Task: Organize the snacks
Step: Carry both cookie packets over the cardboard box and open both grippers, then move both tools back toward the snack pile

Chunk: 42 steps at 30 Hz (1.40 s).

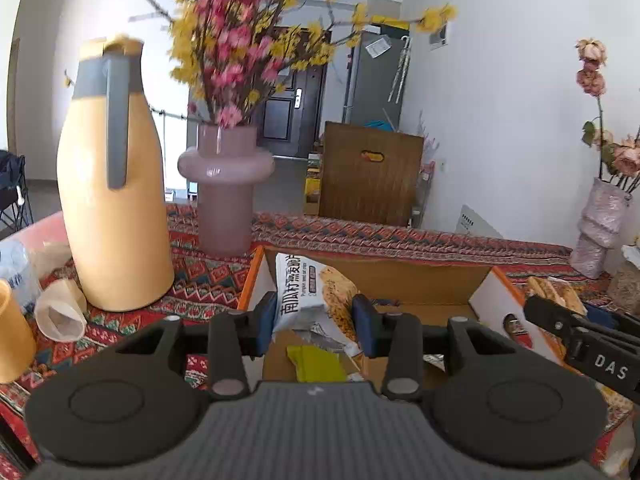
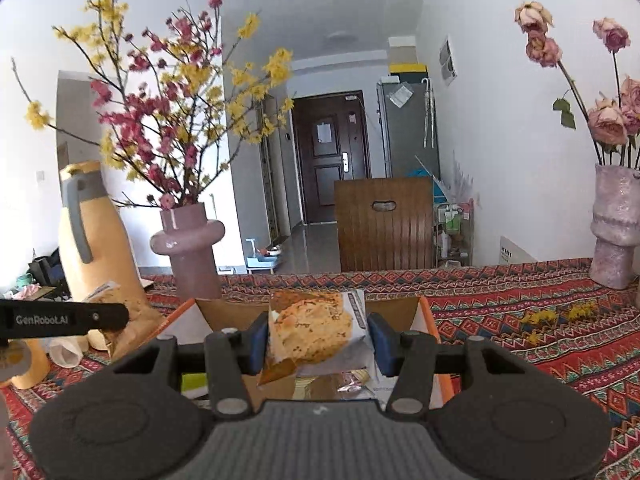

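My left gripper (image 1: 316, 320) is shut on a white cracker packet (image 1: 316, 292), which stands upright between the blue pads. It hangs over an open cardboard box (image 1: 400, 280) with orange edges. A yellow-green packet (image 1: 316, 362) lies inside the box. My right gripper (image 2: 318, 344) is shut on a second cracker packet (image 2: 312, 332) over the same box (image 2: 224, 308), where more wrappers lie. In the left wrist view a finger of the right gripper (image 1: 560, 322) comes in from the right with its packet (image 1: 548, 290). In the right wrist view a finger of the left gripper (image 2: 100, 316) shows at the left.
A tall yellow thermos jug (image 1: 116, 200) and a pink vase of flowers (image 1: 226, 184) stand just left of and behind the box. Paper cups (image 1: 60, 312) and a yellow mug (image 1: 12, 340) sit at the left. A rough pink vase of roses (image 2: 614, 232) stands far right on the patterned tablecloth (image 2: 540, 320).
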### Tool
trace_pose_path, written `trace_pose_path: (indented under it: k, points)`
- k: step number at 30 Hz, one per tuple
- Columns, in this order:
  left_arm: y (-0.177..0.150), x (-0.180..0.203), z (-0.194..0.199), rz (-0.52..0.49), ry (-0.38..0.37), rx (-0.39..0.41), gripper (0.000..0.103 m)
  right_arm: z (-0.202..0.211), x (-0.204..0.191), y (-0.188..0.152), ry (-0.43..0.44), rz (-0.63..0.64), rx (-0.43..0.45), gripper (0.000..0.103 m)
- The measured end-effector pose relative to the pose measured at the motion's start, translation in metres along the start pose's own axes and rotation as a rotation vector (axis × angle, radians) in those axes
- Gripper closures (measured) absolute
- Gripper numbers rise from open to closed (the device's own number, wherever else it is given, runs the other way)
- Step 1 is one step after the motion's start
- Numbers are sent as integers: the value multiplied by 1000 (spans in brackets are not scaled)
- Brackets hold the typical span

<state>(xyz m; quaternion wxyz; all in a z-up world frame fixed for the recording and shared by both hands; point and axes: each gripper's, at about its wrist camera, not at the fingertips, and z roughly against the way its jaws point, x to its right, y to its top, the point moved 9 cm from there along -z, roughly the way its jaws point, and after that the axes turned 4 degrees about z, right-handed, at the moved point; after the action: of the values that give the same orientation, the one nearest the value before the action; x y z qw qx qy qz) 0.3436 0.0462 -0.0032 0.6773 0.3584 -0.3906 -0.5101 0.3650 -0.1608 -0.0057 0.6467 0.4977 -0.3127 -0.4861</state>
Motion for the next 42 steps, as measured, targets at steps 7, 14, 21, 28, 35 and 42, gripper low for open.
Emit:
trace_pose_path:
  k: [7,14,21,28,35,42]
  points:
    - [-15,-12,-21,15,0,-41,62,-21,5,-21,-24,-6,-29,53]
    - [-16,-12,-16,30,-13,-25,60,-25,2,-28,-29,5,-51,53]
    - [-10,-13,-3,48,-7,31,15,-20,6,-27,-24,-26,-46,41]
    - [-7,-16,4,58,25,71,0,-12,15,-26,-39,-67,-12,0]
    - [-8,-17,2,63,28,60,0,-9,14,-24,-37,-68,3,0]
    - [-4,-16,15,75,32,58,0,-6,15,-22,-41,-66,11,0]
